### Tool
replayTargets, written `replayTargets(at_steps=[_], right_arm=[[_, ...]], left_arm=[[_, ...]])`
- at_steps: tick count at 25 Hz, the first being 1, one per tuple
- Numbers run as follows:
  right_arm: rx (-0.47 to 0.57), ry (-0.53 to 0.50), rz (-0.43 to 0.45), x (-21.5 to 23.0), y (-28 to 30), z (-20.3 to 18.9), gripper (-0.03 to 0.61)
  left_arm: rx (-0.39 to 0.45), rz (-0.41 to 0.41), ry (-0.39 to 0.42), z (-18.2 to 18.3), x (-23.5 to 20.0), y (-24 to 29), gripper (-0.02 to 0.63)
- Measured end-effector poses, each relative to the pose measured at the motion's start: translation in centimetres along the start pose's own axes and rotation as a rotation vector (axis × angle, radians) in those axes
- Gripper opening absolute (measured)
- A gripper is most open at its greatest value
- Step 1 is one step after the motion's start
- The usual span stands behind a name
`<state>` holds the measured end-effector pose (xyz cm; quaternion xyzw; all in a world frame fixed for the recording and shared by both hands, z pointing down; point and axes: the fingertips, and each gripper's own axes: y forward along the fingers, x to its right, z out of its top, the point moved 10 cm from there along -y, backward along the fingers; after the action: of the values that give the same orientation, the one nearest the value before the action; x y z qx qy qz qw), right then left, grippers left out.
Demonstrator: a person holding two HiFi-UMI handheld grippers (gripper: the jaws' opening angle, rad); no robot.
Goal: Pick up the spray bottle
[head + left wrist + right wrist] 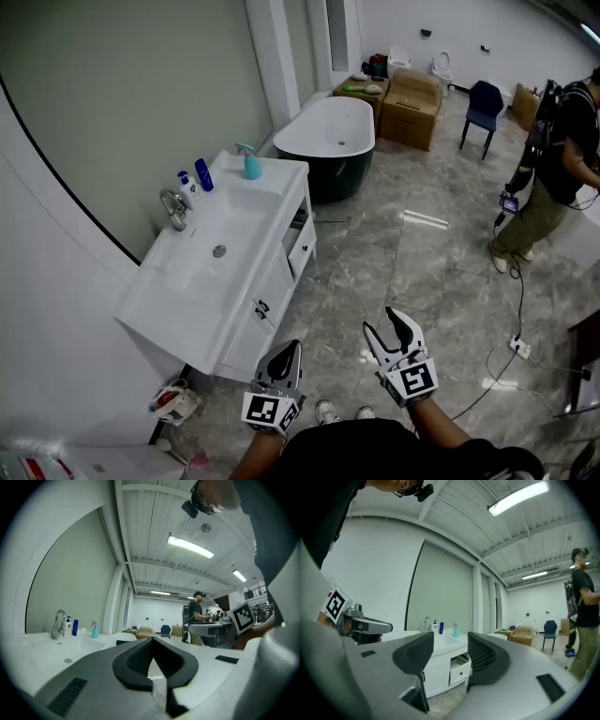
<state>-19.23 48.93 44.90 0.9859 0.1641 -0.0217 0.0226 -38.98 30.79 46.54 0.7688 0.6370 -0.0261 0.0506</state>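
The teal spray bottle (251,162) stands upright on the far corner of the white vanity (272,187), well ahead and to the left of both grippers. It shows small in the left gripper view (94,630) and in the right gripper view (455,630). My left gripper (292,346) hangs over the floor near the vanity's front corner, its jaws shut with nothing between them (152,642). My right gripper (382,324) is beside it to the right, open and empty (450,643). Both point level toward the vanity.
On the vanity are a basin, a chrome faucet (173,208), a white pump bottle (187,187) and a blue bottle (203,174). One drawer (302,234) stands ajar. Beyond lie a bathtub (326,131), cardboard boxes (411,108) and a blue chair (482,105). A person (553,178) stands right; cables (514,328) cross the floor.
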Motion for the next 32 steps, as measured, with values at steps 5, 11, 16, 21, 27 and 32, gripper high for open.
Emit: replayTargets(at_steps=[5,11,16,21,27,32], right_arm=[[0.032,0.013,-0.04,-0.8,1.2,0.1,0.488],[0.042,0.016,-0.032,-1.0,2.7,-0.1,0.591],[0.027,0.038,0.004,0.5,5.6,-0.8,0.592],[0.05,0.01,0.062,3.0,10.4,-1.0,0.592],[0.069,-0.028,0.113,6.7,15.8,-0.5,0.591],[0.041,-0.028,0.145,10.3,18.7,-1.1,0.591]], left_arm=[[-0.004,-0.022,0.004,0.2,-1.7,-0.1,-0.003],[-0.008,-0.024,-0.02,-0.3,-3.2,0.5,-0.003],[-0.014,-0.009,-0.015,-0.5,-4.6,2.5,-0.003],[-0.015,0.026,-0.006,0.0,-6.6,5.9,-0.003],[-0.004,0.056,0.003,0.9,-8.6,11.4,-0.003],[-0.013,0.067,0.002,1.0,-9.1,16.1,-0.003]])
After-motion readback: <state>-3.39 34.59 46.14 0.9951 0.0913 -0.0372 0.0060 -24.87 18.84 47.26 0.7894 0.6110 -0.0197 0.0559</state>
